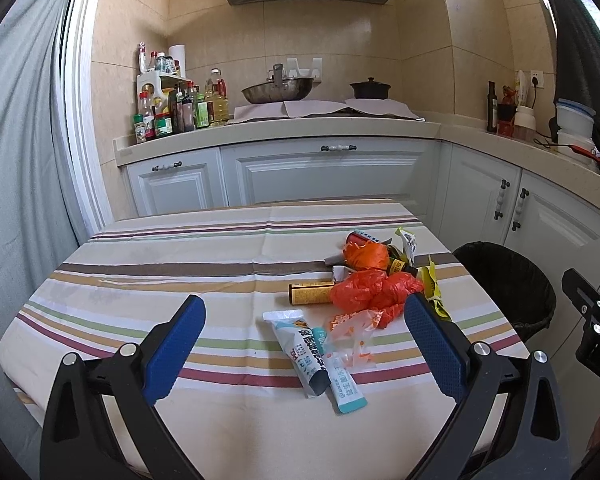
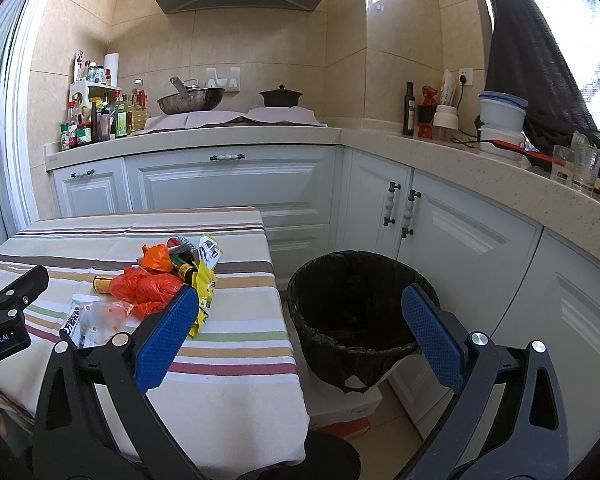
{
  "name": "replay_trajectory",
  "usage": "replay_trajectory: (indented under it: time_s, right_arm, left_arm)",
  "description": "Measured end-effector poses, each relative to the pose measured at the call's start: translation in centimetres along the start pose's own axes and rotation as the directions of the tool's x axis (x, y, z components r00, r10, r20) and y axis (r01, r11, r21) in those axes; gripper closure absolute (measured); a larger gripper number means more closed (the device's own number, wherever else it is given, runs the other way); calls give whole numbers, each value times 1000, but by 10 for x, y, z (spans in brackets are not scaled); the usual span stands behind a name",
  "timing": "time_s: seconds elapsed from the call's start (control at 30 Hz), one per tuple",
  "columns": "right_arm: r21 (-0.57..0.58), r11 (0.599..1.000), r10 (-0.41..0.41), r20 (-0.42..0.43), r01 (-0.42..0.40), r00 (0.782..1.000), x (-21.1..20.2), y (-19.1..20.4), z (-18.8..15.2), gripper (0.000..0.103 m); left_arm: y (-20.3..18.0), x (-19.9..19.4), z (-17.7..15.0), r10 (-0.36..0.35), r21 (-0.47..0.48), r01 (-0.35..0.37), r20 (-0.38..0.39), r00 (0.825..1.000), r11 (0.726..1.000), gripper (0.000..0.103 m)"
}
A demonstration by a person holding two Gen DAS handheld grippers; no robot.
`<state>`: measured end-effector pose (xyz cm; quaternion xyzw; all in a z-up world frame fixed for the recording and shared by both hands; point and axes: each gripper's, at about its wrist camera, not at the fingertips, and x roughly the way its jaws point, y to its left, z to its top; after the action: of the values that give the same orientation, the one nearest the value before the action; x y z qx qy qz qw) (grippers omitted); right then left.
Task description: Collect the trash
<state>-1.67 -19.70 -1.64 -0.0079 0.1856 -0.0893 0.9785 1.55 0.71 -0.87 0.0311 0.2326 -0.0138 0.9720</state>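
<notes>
Legible writing is scant. The gripper body at the left edge of the right wrist view reads "enRobot.AI", its start cut off; the body at the right edge of the left wrist view shows only "DA". The white tube [image 1: 300, 346] and the teal sachet [image 1: 342, 376] carry printed characters too small to read.

The trash lies in a loose heap on the right half of the striped tablecloth [image 1: 140, 280]: two crumpled orange bags [image 1: 374, 290], a yellow wrapper [image 2: 204, 284], a brown bottle with a yellow label [image 1: 310, 294], and a clear printed film [image 1: 354, 326]. Items at the back of the heap overlap and cannot be told apart.

The left gripper [image 1: 304, 320] hovers over the table, fingers spread wide, holding nothing. The right gripper [image 2: 300, 312] is likewise spread and empty, straddling the table edge and the black-lined bin [image 2: 356, 316] on the floor just beside the table.

White cabinets [image 2: 228, 192] stand behind, with condiment bottles [image 1: 172, 112], a wok [image 1: 278, 90] and a dark pot [image 1: 370, 88] above them.
</notes>
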Motion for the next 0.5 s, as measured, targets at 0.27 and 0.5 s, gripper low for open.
replay_trajectory:
  time_s: [0.27, 0.5]
  right_arm:
    - [0, 1000, 0, -4, 0, 1000, 1, 0, 1, 4]
    - [-1, 1000, -1, -4, 1, 1000, 2, 1, 0, 4]
  left_arm:
    - [0, 3, 1, -1, -1, 1, -9, 1000, 1000, 6]
    - [1, 5, 1, 3, -1, -3, -15, 1000, 1000, 6]
